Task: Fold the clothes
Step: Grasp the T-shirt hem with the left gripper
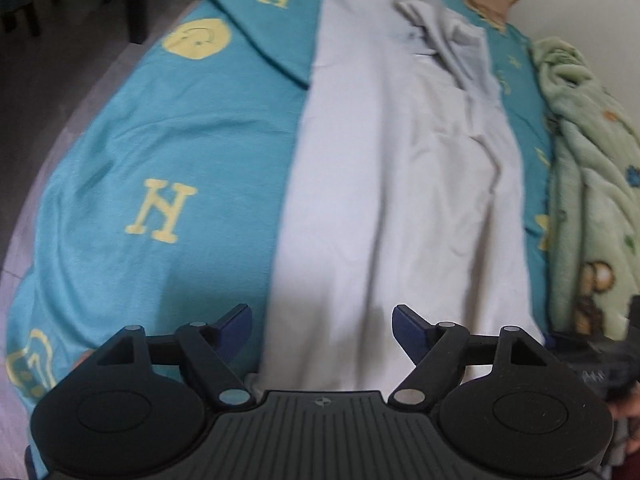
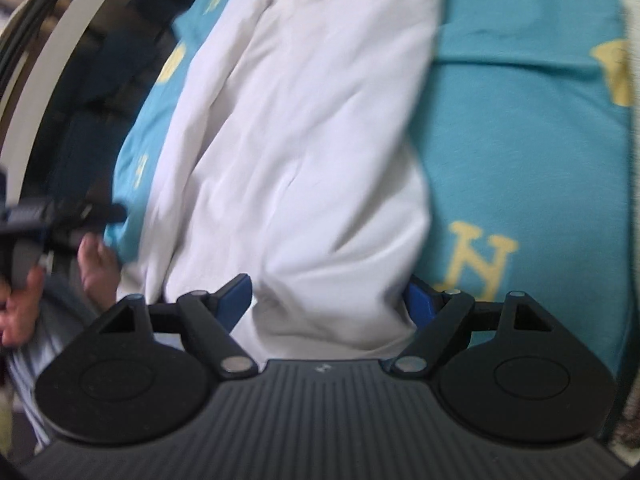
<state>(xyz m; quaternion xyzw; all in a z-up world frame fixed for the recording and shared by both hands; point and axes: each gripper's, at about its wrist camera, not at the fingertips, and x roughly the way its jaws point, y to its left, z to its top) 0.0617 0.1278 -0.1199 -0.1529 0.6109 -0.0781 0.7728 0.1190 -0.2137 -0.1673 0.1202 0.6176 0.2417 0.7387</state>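
A white garment (image 1: 400, 184) lies stretched lengthwise on a teal bedspread (image 1: 168, 128) with yellow letters. It is folded into a long strip, with a grey collar part bunched at its far end. My left gripper (image 1: 322, 322) is open above the garment's near end, with its blue pads apart and nothing between them. In the right wrist view the same garment (image 2: 304, 140) fills the middle. My right gripper (image 2: 328, 298) is open, its jaws straddling the garment's near end. The right pad is partly hidden by cloth.
A green fleece blanket (image 1: 592, 184) with animal prints lies along the bed's right side. The other gripper (image 2: 28, 232) and the person's hand show at the left of the right wrist view. Dark floor and furniture legs (image 1: 132, 4) lie beyond the bed's left edge.
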